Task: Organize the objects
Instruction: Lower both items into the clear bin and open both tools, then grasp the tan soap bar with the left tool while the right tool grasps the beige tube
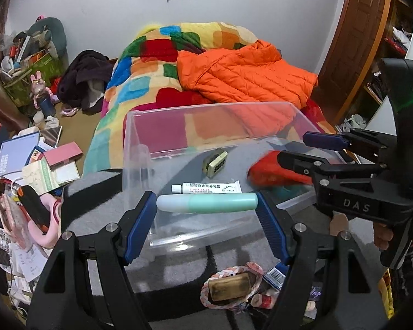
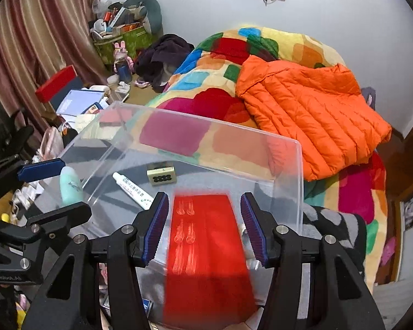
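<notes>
A: Nearest the lens in the left view, what do the left tongs have?

B: A mint bottle, clamped end to end between the blue pads, lying crosswise at frame centre, above the near edge of the clear bin.

A: And the right tongs?

B: Spread wide. A red pack sits in the gap, lower centre of the right view, blurred. Neither pad appears to touch it, so I judge it released, falling or sliding into the bin.

A: What could go wrong?

B: The bottle is held only by its rounded ends. A slight easing of the squeeze, or a knock against the rim, could pop it out onto the grey mat, among the clutter at lower centre, the braided ring and such. Also, the red pack covers much of the bin's right side; a bottle dropped there would land on it and roll.

A: Anything already inside?

B: Further in, a white tube lies just beyond the bottle, and a small green box past that, mid-bin. The free floor is centre-left.

A: Behind that?

B: The patchwork blanket and orange jacket, upper centre and right.
</notes>
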The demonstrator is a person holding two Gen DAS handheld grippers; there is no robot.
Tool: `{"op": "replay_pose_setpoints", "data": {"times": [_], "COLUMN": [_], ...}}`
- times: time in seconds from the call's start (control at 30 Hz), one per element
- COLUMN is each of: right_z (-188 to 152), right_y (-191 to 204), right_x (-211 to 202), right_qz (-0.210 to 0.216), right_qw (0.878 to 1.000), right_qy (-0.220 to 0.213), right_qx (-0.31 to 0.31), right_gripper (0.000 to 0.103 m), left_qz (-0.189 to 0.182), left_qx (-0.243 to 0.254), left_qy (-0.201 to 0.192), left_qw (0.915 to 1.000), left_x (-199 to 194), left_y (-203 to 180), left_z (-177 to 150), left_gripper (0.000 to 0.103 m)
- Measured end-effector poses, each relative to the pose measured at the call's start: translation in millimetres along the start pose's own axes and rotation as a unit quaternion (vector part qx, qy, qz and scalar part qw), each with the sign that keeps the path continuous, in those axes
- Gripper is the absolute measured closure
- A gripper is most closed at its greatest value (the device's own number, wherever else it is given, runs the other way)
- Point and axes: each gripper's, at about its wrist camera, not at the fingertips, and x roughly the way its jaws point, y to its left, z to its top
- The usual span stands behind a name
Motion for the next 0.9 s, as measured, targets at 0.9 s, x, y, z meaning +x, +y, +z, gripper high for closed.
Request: {"op": "replay_pose_setpoints", "data": {"times": [0.9], "right_z": [-93.0], "right_y": [-32.0], "right_x": [-93.4], "right_qz": [0.002], "right_qw": [0.994], "right_qy": [-0.076], "right_qx": [0.076], "right_gripper": [0.044], "left_qz": [0.009], "left_qx": [0.021], "left_qy": [-0.033], "left_qw": [0.9992], "left_x": [-46.1], "left_y": [-7.9], "left_z": [-68.4], "left_gripper": [0.019]}}
